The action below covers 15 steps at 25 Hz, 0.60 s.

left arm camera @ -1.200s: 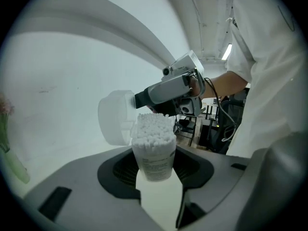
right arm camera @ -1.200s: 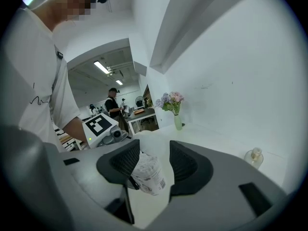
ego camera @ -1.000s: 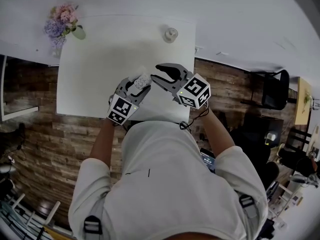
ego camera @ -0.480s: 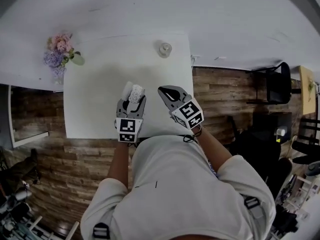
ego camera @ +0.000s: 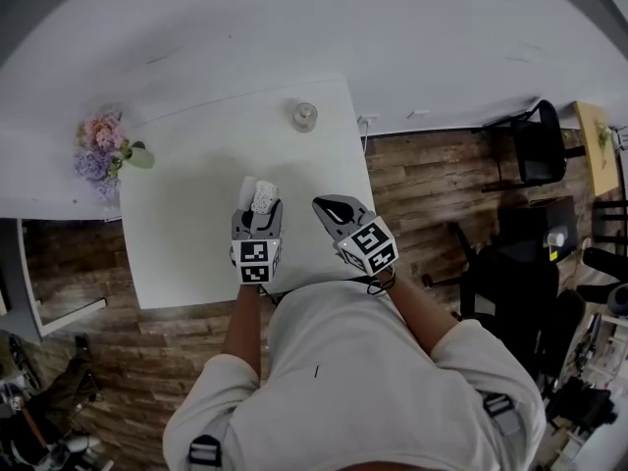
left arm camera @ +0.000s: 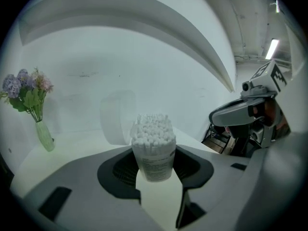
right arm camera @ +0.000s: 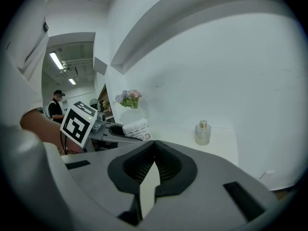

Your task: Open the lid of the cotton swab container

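Note:
The cotton swab container (left arm camera: pixel 154 150), a small clear tub packed with white swabs and bare at the top, sits between the pads of my left gripper (left arm camera: pixel 155 170), which is shut on it. From above, the container (ego camera: pixel 263 200) pokes out of the left gripper (ego camera: pixel 261 210) over the white table (ego camera: pixel 186 234). A clear round lid (left arm camera: pixel 117 117) stands on the table just beyond it. My right gripper (right arm camera: pixel 153 163) is shut with nothing in it. It hangs to the right of the container (right arm camera: pixel 136 129), apart from it, near the table's front edge (ego camera: pixel 332 208).
A small glass bottle (ego camera: pixel 303 116) stands at the table's far right corner, also seen from the right gripper (right arm camera: pixel 202 132). A vase of flowers (ego camera: pixel 100 147) stands by the wall at the far left. A white wall runs behind the table. A person (right arm camera: pixel 56 106) stands far off.
The right gripper's jaws were apart next to the container a second ago; they are together now and have drawn back to the right. The left gripper has turned straighter with the container.

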Tool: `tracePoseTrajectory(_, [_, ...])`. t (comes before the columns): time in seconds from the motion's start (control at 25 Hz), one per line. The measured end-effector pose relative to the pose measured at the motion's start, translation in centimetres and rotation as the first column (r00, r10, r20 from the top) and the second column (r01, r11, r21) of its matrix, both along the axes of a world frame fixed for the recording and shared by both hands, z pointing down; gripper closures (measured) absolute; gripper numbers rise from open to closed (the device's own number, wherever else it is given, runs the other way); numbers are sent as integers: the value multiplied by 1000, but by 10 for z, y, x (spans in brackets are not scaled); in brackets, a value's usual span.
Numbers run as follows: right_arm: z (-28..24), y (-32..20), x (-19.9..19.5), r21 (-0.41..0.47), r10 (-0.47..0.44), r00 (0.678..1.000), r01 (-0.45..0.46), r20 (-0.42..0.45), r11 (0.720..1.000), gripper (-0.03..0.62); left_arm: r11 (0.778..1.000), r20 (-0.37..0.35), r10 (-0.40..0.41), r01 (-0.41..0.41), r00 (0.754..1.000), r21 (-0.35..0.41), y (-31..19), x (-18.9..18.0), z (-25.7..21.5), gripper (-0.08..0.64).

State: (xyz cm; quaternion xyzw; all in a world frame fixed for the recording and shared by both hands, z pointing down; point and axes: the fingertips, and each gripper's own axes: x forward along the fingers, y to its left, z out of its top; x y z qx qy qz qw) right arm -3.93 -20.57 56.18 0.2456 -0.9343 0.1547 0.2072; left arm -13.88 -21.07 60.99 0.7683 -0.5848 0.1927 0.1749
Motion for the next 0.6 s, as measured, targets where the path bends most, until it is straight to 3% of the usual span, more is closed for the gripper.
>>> tracePoseTrajectory(0.32, [10, -7, 41, -29, 139, 990, -140, -29, 990, 597, 995, 24, 87, -85, 996, -47, -35, 19, 39, 351])
tracePoseTrajectory(0.6, [22, -4, 57, -57, 215, 976, -217, -48, 974, 597, 991, 50, 103, -98, 993, -89, -53, 23, 73, 351])
